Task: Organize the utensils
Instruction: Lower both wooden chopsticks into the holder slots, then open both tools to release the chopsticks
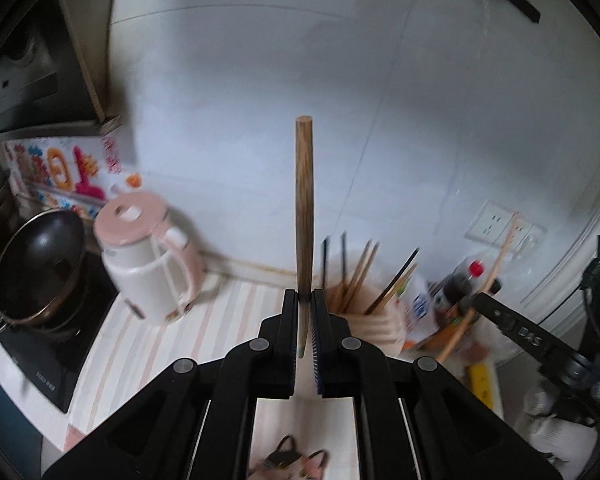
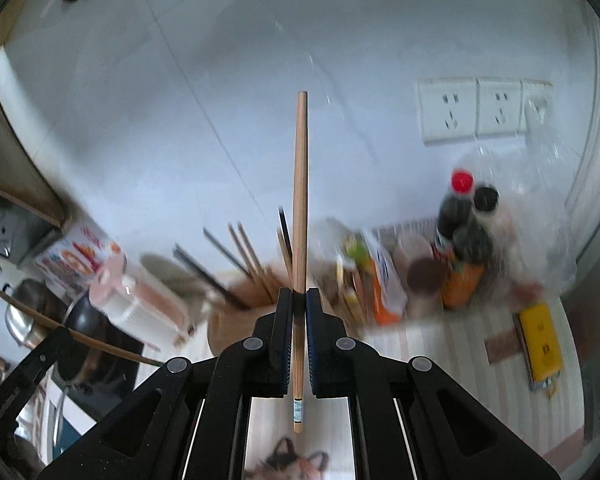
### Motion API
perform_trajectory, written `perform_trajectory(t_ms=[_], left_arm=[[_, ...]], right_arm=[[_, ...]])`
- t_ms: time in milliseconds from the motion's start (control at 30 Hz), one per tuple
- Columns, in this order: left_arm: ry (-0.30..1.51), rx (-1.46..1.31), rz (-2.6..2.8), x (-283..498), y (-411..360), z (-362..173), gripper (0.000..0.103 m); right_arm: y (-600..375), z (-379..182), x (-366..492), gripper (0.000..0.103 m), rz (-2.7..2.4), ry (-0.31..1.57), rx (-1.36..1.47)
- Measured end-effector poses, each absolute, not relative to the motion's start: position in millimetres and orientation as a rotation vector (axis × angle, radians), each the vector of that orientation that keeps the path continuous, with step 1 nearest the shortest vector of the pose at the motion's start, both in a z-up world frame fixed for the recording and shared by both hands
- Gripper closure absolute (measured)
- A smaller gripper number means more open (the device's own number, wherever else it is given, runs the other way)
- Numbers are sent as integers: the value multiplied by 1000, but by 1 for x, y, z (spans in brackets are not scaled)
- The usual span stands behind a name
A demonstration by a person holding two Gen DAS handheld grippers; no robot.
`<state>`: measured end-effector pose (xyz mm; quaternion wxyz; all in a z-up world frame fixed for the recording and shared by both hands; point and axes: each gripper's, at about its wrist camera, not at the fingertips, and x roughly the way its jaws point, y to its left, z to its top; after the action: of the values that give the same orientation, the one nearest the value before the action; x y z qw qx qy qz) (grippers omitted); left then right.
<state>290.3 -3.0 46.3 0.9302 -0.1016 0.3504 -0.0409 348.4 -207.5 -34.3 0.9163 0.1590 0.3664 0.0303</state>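
My left gripper (image 1: 304, 298) is shut on a brown wooden chopstick (image 1: 303, 200) that stands nearly upright, thick end up. My right gripper (image 2: 299, 294) is shut on a lighter wooden chopstick (image 2: 300, 184), also upright, its thin banded tip hanging below the pads. Behind both grippers stands a round utensil holder (image 1: 376, 320) (image 2: 236, 320) with several dark and wooden chopsticks sticking out. In the left wrist view the right gripper (image 1: 472, 304) shows at the right with its chopstick (image 1: 496, 260). In the right wrist view the left gripper's arm and its chopstick (image 2: 80, 334) show at the lower left.
A pink and white kettle (image 1: 152, 264) stands left of the holder, beside a black wok (image 1: 40, 268) on a stove. Sauce bottles (image 2: 464, 232), packets and a brown-lidded jar (image 2: 426, 276) crowd the right. A yellow box (image 2: 540, 344) lies on the striped counter (image 1: 236, 308). Wall sockets (image 2: 472, 108) sit on the tiled wall.
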Motion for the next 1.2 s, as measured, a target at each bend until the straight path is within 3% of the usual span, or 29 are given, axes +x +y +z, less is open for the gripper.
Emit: perform_trajectory(t_ms=[233, 533, 833, 900, 967, 1033, 1100, 1167, 1200], left_arm=[[752, -236, -157, 344, -27, 49, 99], [860, -204, -176, 408, -47, 9, 99], [954, -207, -194, 414, -46, -6, 93], [934, -182, -169, 409, -48, 2, 83], [897, -176, -136, 400, -44, 9, 44], [858, -186, -115, 390, -37, 16, 33], [844, -174, -85, 385, -32, 19, 30], [830, -153, -55, 374, -25, 19, 14], [815, -139, -35, 370, -21, 18, 11]], right_arm=[[-214, -22, 398, 96, 82, 676, 406], [-199, -38, 446, 96, 81, 616, 392], [-191, -65, 454, 96, 120, 689, 316], [-191, -63, 449, 92, 122, 694, 295], [-194, -61, 443, 79, 125, 697, 298], [-198, -60, 436, 65, 133, 701, 306], [-201, -57, 424, 63, 117, 700, 296], [-203, -56, 413, 60, 104, 705, 282], [-203, -57, 406, 56, 95, 708, 270]])
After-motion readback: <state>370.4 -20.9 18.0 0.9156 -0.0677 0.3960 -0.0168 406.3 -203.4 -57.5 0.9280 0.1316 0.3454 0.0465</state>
